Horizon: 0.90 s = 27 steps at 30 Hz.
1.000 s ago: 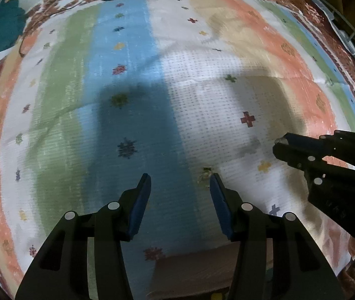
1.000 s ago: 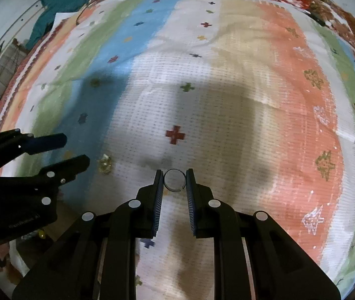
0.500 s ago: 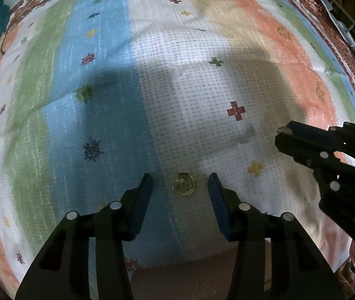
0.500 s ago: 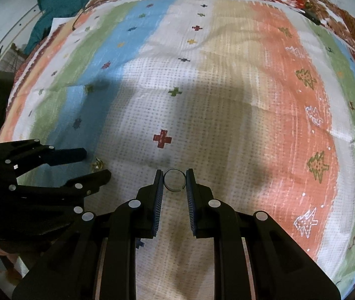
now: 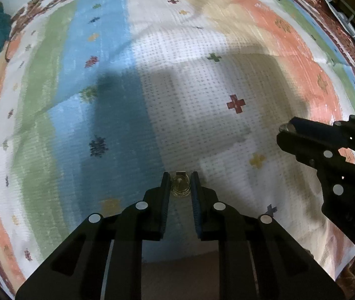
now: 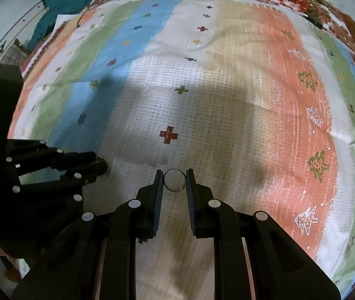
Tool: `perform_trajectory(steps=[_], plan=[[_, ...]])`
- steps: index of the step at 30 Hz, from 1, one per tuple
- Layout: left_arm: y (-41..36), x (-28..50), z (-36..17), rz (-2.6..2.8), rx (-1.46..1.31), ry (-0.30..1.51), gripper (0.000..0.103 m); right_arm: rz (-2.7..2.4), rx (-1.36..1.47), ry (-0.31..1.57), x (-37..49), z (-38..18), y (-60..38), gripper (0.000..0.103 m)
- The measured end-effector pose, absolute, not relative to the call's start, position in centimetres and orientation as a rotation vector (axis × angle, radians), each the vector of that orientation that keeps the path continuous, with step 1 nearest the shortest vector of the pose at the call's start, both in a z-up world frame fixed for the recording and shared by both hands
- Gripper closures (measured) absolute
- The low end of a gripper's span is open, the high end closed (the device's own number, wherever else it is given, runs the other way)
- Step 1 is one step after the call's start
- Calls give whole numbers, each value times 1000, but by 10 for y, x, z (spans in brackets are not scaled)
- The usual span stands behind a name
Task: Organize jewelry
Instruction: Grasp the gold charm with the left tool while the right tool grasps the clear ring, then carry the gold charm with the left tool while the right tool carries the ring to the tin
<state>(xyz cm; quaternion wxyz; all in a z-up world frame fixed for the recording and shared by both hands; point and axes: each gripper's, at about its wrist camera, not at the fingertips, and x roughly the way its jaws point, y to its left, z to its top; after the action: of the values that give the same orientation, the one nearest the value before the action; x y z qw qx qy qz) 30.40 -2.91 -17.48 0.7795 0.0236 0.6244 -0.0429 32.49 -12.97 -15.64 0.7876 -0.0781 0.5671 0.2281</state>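
Lower centre, left wrist view: we note the left gripper (image 5: 180,183), jaws just closing, pinching a gold earring (image 5: 180,187) on the striped bedspread (image 5: 202,87). Right wrist view: right gripper (image 6: 174,180) nearly closed, clamping a thin ring (image 6: 174,180). Upper left, teal cloth (image 6: 62,2).

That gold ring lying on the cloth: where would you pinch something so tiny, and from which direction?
Across its round band, from straight above. The gold ring lies flat on the cloth, so only its outer edges offer two opposite sides. The left tongs point steeply down, have just been closing, and now press the band from left and right.
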Motion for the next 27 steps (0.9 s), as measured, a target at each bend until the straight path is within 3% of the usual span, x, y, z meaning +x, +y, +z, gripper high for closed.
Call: perform_trajectory(steps=[27], plan=[[12,258,-94,-56,3,1160,87,477,-133,1131,280,-104,-114,84]])
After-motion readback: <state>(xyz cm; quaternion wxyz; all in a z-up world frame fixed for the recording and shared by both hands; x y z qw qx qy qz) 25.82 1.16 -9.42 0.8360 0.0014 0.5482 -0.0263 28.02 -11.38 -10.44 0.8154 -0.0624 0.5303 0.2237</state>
